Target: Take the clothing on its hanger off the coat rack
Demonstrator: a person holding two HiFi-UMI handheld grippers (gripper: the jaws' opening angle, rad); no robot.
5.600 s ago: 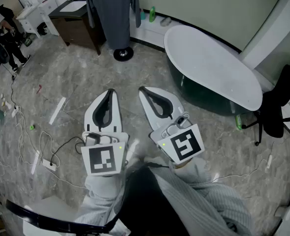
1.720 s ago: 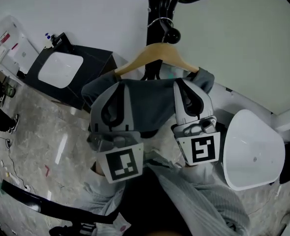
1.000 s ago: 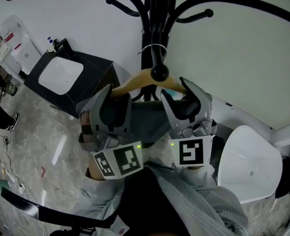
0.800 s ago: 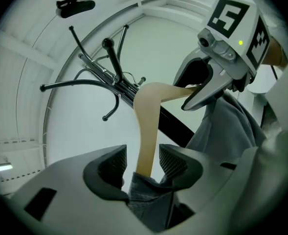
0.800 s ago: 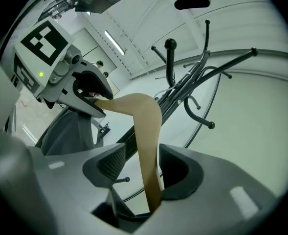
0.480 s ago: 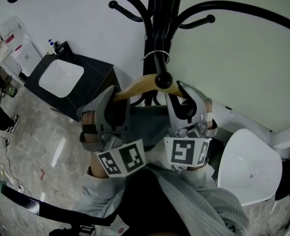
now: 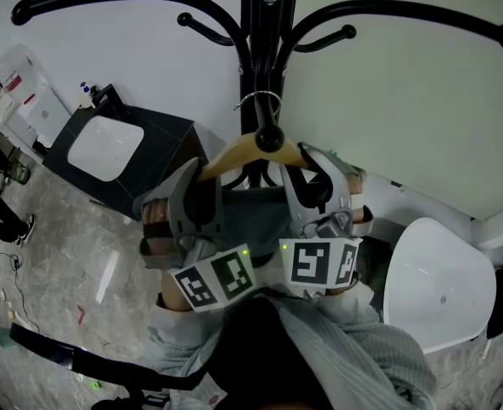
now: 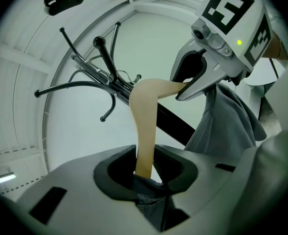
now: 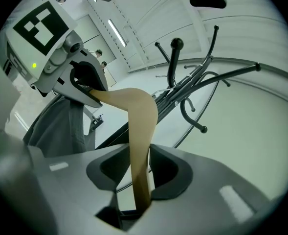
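Hanger [image 7: 234, 154] on coat rack [image 7: 264, 41] | left gripper [image 7: 198, 178]: jaws closing on hanger arm; right gripper [image 7: 309, 162]: jaws likewise

The light is bright, even and cool, and it comes from overhead. In the right gripper view the ceiling strip lights [image 9: 115, 33] burn white at eleven o'clock. The pale wall [image 7: 388, 101] is evenly lit, with hardly a shadow on it. In the head view the glossy floor [image 7: 63, 229] carries a soft streak of glare at eight o'clock. All three views are wide-angle. The arms of the coat rack [image 7: 264, 58] bow along the head view's top edge, and both gripper views sit in a round frame with black corners. In those two views the hanger [image 8: 144, 131] is soft and out of focus close to the lens at six o'clock, while the far background looks sharper.
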